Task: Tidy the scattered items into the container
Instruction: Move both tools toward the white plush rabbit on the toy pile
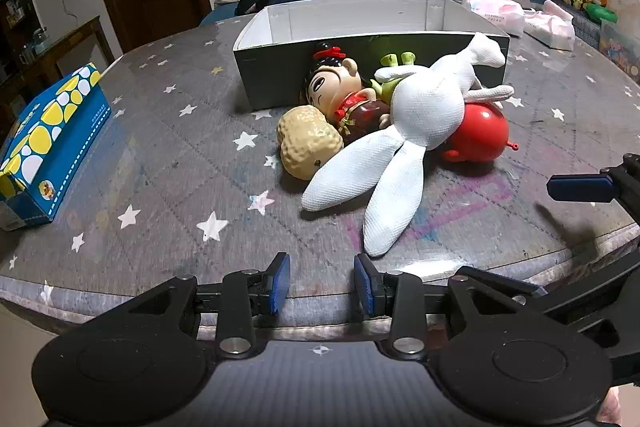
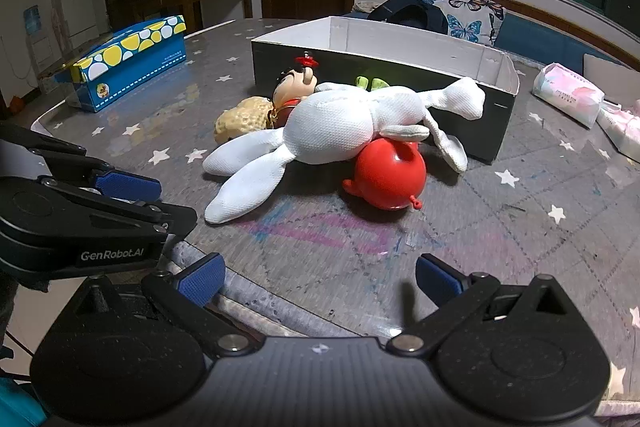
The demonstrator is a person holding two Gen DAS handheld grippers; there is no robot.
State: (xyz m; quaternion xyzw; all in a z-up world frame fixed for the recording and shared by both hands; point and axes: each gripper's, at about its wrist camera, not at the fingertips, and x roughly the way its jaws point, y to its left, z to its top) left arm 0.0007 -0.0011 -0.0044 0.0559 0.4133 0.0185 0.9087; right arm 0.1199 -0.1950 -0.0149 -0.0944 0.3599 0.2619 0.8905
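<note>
The worktop carries an open box at its far side, seemingly empty; the toys lie heaped against its near wall, not yet inside; a white plush rabbit sprawls over a red ball toy, a doll and a peanut-shaped toy; both tongs hang at the near edge, empty, probably poised to start: right tongs gape wide, left tongs part narrowly.
</note>
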